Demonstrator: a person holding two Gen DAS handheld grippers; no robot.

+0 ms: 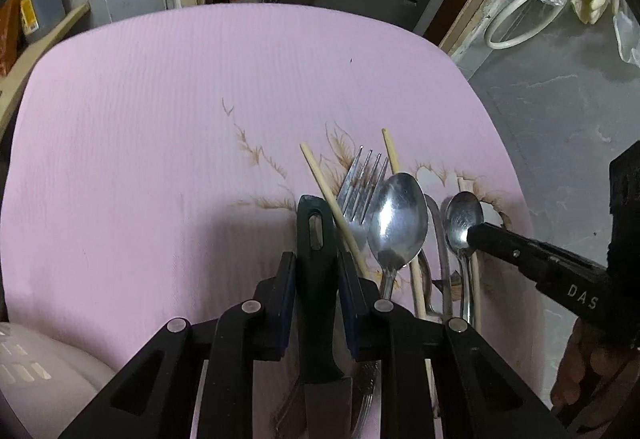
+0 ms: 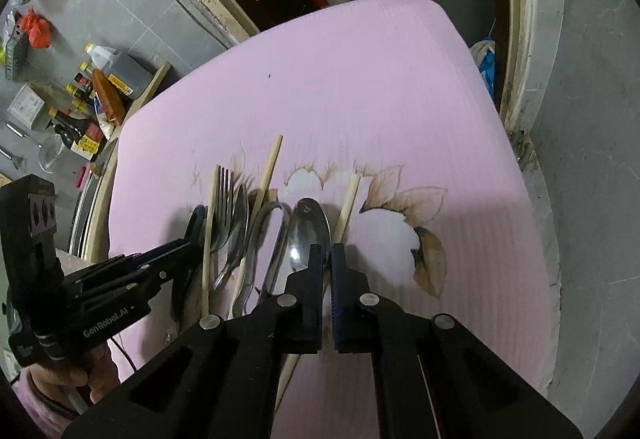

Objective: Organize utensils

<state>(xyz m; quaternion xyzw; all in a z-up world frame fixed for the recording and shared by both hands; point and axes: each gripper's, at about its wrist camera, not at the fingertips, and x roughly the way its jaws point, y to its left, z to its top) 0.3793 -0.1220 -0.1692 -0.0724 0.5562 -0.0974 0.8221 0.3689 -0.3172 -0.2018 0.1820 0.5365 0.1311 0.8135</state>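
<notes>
1. The left gripper (image 1: 316, 267) points steeply down over the pink worktop (image 1: 160, 143); its jaws are clenched on the dark handle of a knife (image 1: 318, 279), pads pressing both sides; the knife's steel blade runs back beneath the gripper, and the handle's end with its slot sticks out past the fingertips.
2. The right gripper (image 2: 326, 259) also points down at the worktop; its jaws are drawn together with only a thin slit between the pads, right over the neck of the small spoon (image 2: 310, 229); whether they pinch the spoon I cannot tell, since the fingers hide the contact.
3. In the left wrist view the right gripper's tip touches the lower edge of that small spoon's bowl, at the right end of the row.
4. The utensils lie side by side on the worktop, over a printed flower pattern (image 2: 400, 215); from left to right in the left wrist view: knife, a chopstick (image 1: 334, 207) lying slantwise, a fork (image 1: 362, 187), a large spoon (image 1: 398, 219), then the small spoon; a second chopstick (image 1: 391, 153) shows behind the large spoon, and another pale stick lies just beside the small spoon.
5. A white rounded object (image 1: 36, 375) sits at the near left corner; a person's hand (image 2: 68, 371) holds the left gripper.
</notes>
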